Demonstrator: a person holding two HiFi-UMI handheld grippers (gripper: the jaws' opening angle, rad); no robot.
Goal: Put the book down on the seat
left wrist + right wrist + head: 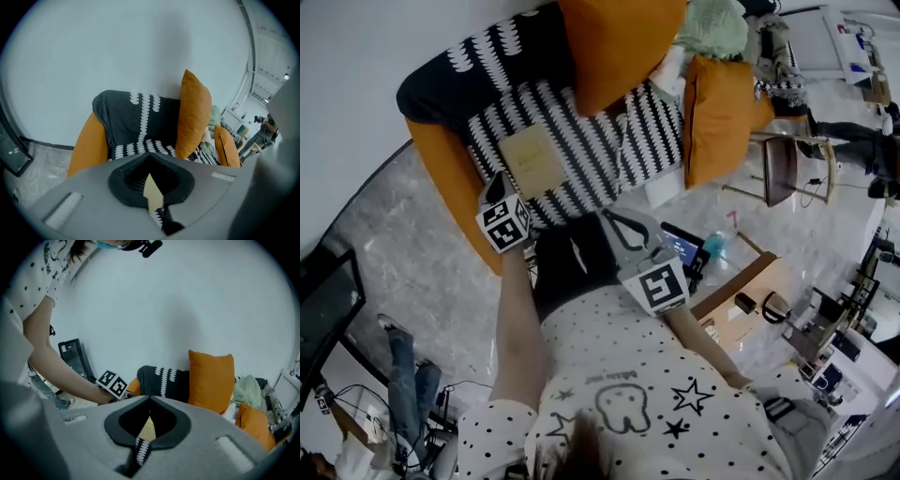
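book [532, 159] flat on seat [581, 141] | left gripper [498, 184] beside it, jaws together, empty | right gripper [617, 223] likewise | seat front hidden by person [619, 375]

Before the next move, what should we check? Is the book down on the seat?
1. Book lies flat on the striped seat: ok.
2. Book is apart from the orange cushion: ok.
3. Left gripper has its jaws together with nothing between them: ok.
4. Right gripper has its jaws together with nothing between them, and is close to the person's body: ok.
5. Left gripper is off the book's near corner: cannot tell, because the tips sit right at that corner.
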